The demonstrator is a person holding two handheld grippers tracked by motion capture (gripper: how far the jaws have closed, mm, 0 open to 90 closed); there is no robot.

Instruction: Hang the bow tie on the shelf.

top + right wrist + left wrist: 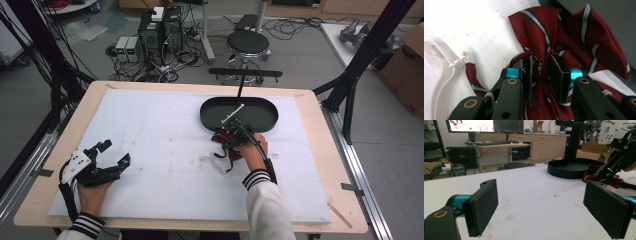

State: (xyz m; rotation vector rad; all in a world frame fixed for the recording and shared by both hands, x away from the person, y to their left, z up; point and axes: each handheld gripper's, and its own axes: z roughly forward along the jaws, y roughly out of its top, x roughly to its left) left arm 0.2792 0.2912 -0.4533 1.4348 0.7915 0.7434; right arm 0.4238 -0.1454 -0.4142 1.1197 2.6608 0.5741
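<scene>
Nearest the person, the left gripper (102,160) rests at the near left of the white foam sheet (150,130) that covers the wooden table (310,100). Its jaws stand wide apart with nothing between them; in the left gripper view the two black pads (482,207) frame bare sheet. Well to its right, toward the middle of the sheet, lies a white elastic strap (212,162), looped and slack; in the right gripper view it curves along the left side and joins a short red striped tab (471,75).

Just beyond the strap is the red bow tie (220,137), dark red with white and navy stripes, lying on the sheet right against the near edge of the black oval tray (260,117). In the right gripper view one wing of the bow seems to lap over the tray's rim, though the angle makes this hard to confirm. The right gripper (232,135) comes in over the bow, and its jaws are closed down to a narrow gap on the centre knot (544,70), pinching it from both sides.

A thin white stick (234,113) slants over the near part of the tray. Past the far table edge stand a black round stool (248,42) and computer towers (160,30) among tangled cables on the floor.
</scene>
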